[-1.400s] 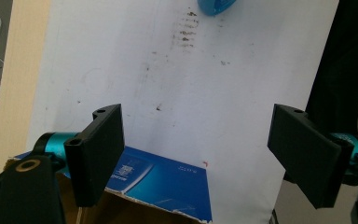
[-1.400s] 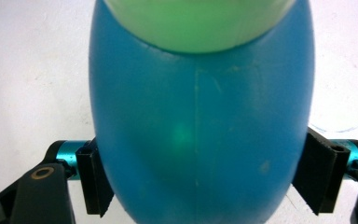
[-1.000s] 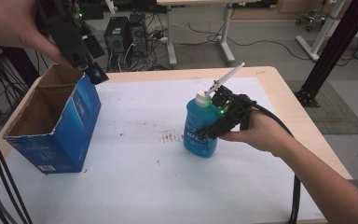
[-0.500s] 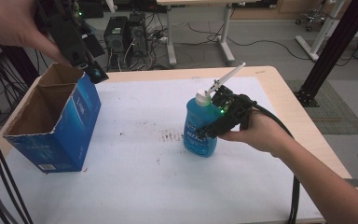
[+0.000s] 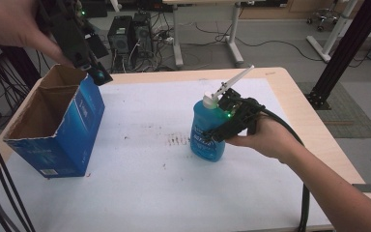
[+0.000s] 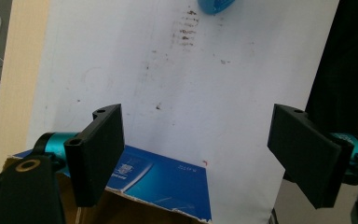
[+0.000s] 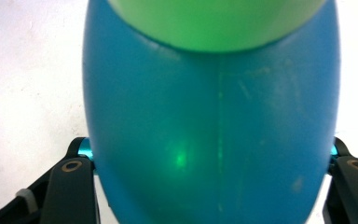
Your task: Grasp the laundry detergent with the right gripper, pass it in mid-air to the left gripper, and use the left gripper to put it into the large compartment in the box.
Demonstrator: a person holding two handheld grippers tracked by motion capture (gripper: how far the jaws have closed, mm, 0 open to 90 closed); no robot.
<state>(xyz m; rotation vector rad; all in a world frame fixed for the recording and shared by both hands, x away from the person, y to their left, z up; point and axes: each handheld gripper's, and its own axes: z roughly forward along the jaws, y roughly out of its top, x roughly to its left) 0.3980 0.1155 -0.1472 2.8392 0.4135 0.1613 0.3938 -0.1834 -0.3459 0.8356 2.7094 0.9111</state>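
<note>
Two tongs are at work: your right tongs (image 5: 221, 130) have just been closing around the blue bottle (image 5: 206, 133), jaws now flanking and pressing its sides as it stands upright mid-table (image 5: 140, 193). Your left tongs (image 6: 193, 156) hang released, jaws wide apart, over the open blue box (image 5: 53, 128) at the table's left, well apart from the bottle.

Box (image 5: 53, 128) stands well left of bottle (image 5: 206, 133).
</note>
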